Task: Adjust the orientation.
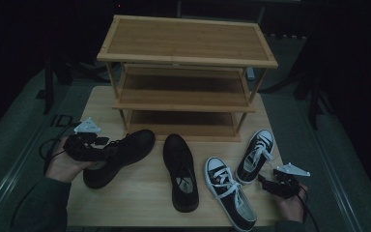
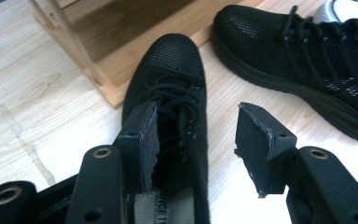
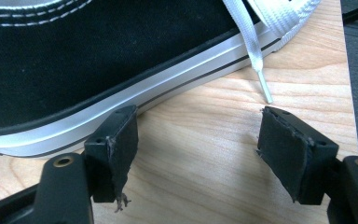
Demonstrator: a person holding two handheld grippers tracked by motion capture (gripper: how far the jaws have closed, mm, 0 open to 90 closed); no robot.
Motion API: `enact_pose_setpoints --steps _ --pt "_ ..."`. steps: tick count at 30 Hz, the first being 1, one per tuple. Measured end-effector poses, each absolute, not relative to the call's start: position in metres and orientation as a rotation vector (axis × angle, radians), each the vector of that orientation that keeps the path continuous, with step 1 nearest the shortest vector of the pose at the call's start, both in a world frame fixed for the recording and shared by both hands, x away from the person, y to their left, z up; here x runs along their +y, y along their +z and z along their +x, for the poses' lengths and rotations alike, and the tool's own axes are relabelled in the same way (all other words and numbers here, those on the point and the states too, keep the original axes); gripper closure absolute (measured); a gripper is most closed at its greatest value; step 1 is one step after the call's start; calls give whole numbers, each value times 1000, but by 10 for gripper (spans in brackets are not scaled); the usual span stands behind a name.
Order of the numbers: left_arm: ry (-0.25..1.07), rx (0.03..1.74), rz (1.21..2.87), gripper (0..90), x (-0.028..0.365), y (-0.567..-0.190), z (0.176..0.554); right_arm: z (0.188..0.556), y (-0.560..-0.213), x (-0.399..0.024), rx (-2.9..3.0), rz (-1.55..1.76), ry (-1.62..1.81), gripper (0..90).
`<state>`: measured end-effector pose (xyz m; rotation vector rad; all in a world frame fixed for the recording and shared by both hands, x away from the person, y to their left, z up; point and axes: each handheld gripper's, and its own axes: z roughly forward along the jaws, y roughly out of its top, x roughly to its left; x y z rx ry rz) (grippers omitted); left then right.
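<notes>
While both claws gape empty, shoes dot the wooden table [image 1: 140, 203] amid darkness.

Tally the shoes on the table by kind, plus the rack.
All-black mesh shoes: 2, one under the left gripper, one at mid-table.
Black canvas sneakers with white laces: 2, one near the front edge, one beside the right gripper.
Wooden three-tier rack: 1.
Total: 5.

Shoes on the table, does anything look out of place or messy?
Yes. All four shoes lie on the table at differing angles, and the rack holds none. The black shoe under the left claw points slantwise toward the rack.
</notes>
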<state>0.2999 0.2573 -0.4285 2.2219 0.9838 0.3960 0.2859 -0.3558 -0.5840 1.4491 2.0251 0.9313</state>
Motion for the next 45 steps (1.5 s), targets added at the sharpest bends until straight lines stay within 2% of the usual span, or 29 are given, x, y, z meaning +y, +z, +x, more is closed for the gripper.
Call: enact_pose_setpoints --steps 26,45 --pt "355 833 2285 453 206 -432 295 286 -584 -356 2025 1450 931 283" --pt "302 796 2287 421 173 -437 296 286 -584 -356 2024 1452 933 282"
